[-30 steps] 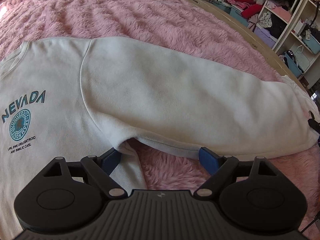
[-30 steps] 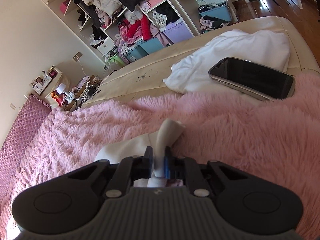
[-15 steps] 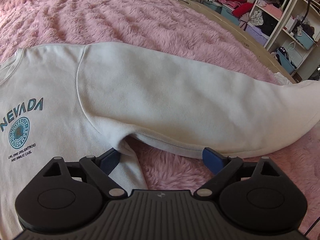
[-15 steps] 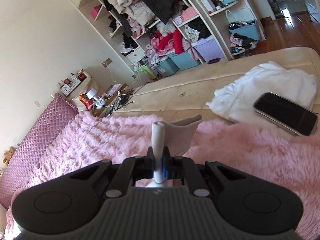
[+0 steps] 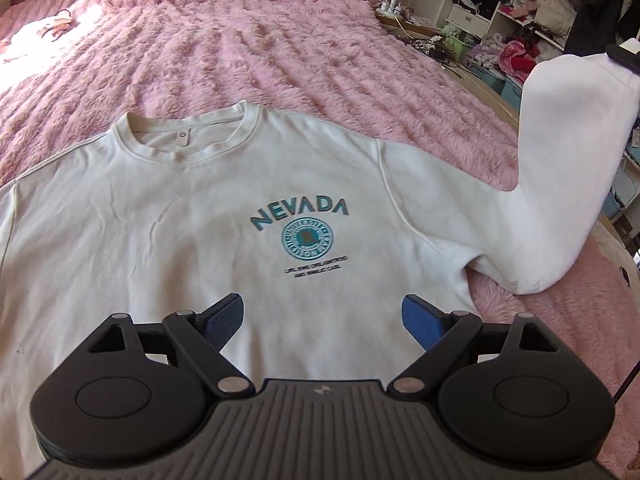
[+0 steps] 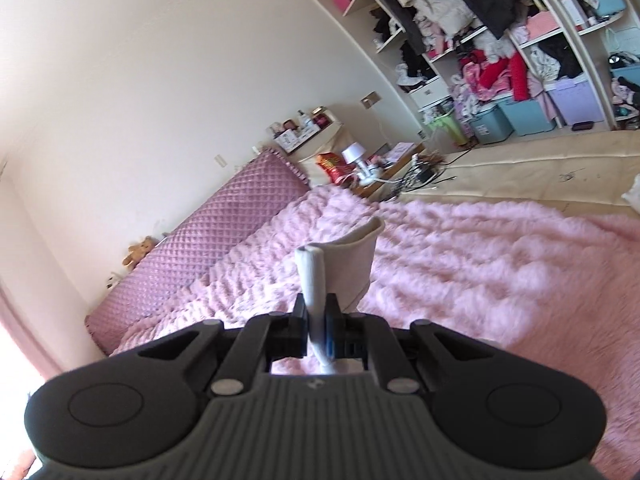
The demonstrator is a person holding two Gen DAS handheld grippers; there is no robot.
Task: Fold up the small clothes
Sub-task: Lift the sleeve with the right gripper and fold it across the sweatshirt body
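Ahead of the left tool (image 5: 322, 318), seen from its own wrist camera, a white sweatshirt (image 5: 192, 224) lies flat and face up on a fluffy pink blanket (image 5: 224, 48) that covers the bed. Its blue-padded fingers (image 5: 224, 316) stand wide apart with nothing between them, poised over the lower front of the garment; whether the pads touch the cloth cannot be told. Just beyond the tool sits the teal NEVADA print (image 5: 299, 216) with a round emblem beneath it, and farther off is the ribbed neckline (image 5: 188, 136). Off to the tool's right, the sleeve (image 5: 560, 168) leaves the shoulder, bends sharply and rises upright off the blanket, its cuff end pinched by the right tool (image 5: 624, 56) at the upper right edge of the view. Past that sleeve stand open shelves (image 5: 520, 12) crammed with clothes.

From the right wrist camera, the right tool (image 6: 318, 322) is closed tight on the sleeve cuff (image 6: 340, 268), a rolled white edge clamped between the two fingers with the rest of the cuff fanning upward just beyond them. Below and ahead of the tool spreads the same pink blanket (image 6: 480, 280), well apart from the raised cuff. Farther ahead to the left a quilted mauve headboard cushion (image 6: 224, 232) lies along the wall, with a small bedside stand (image 6: 360, 164) beyond it. Up to the right are the clothes shelves (image 6: 500, 48) and several blue storage bins (image 6: 520, 116).
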